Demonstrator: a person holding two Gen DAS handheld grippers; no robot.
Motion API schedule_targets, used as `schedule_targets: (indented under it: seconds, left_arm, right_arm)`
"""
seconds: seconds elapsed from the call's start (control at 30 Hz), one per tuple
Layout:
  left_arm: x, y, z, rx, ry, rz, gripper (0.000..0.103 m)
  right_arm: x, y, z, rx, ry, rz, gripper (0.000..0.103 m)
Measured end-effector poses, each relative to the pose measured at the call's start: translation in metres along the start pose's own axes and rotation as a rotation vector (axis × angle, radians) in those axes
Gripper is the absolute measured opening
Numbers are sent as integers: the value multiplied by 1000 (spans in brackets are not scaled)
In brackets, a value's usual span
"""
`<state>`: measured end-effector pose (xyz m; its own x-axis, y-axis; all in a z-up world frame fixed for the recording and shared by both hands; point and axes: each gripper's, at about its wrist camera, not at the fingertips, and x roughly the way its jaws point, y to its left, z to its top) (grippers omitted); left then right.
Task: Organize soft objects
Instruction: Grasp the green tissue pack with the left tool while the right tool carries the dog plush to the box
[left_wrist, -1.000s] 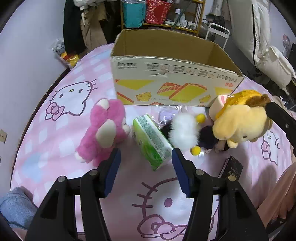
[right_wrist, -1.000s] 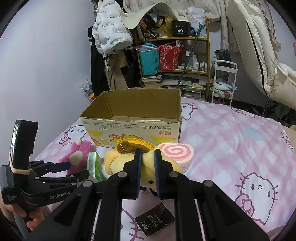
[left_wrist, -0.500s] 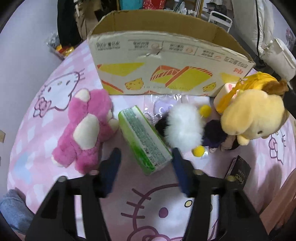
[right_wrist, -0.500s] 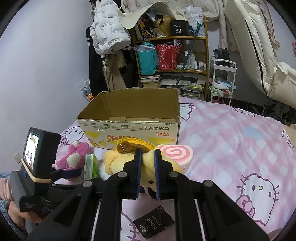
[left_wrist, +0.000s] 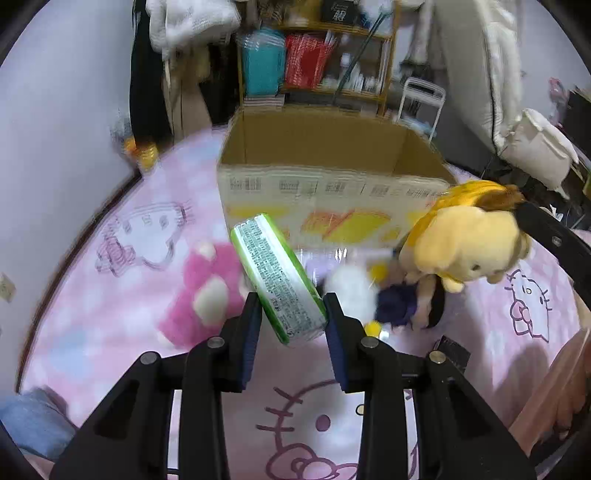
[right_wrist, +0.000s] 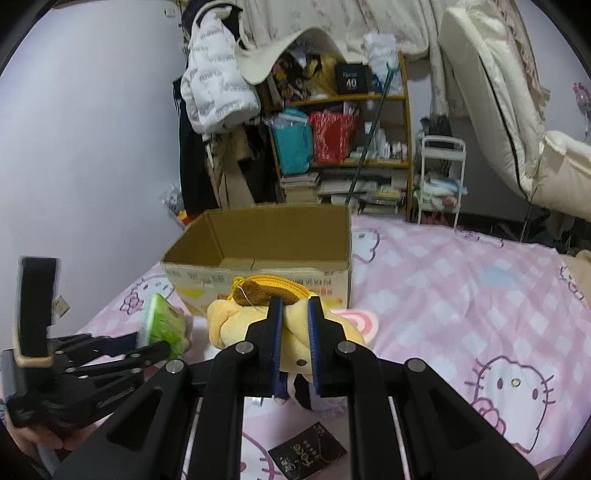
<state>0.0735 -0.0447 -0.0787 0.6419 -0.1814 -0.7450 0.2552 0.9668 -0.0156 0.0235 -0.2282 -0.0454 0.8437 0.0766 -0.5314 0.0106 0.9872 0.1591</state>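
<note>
My left gripper (left_wrist: 291, 314) is shut on a green tissue pack (left_wrist: 279, 277) and holds it up off the bed, in front of the open cardboard box (left_wrist: 325, 184). The pack also shows in the right wrist view (right_wrist: 162, 325). My right gripper (right_wrist: 295, 314) is shut on a yellow dog plush (right_wrist: 236, 321) and holds it above the bed before the box (right_wrist: 258, 266). That plush shows at the right of the left wrist view (left_wrist: 469, 243). A pink plush (left_wrist: 207, 295) and a white and dark fluffy toy (left_wrist: 354, 291) lie on the bed.
The bed has a pink Hello Kitty sheet (right_wrist: 461, 295). A pink swirl cushion (right_wrist: 362, 321) lies behind the yellow plush. A small black packet (right_wrist: 306, 450) lies near the front. A cluttered shelf (right_wrist: 343, 129) and a white rack (right_wrist: 439, 177) stand behind the bed.
My left gripper has closed on the green tissue pack and lifted it off the bed. My right gripper has raised the yellow dog plush a little.
</note>
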Motion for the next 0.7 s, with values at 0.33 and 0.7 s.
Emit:
schedule_targets:
  seconds: [0.33,0.7]
  left_arm:
    - [-79,-14,24,62,-279,63,33]
    - [-104,-23,72,127,-434,70,33]
  right_arm:
    - [-26,1,27,-7,-109,-13,14]
    - [-29,-3,77,-18,-196,1,14]
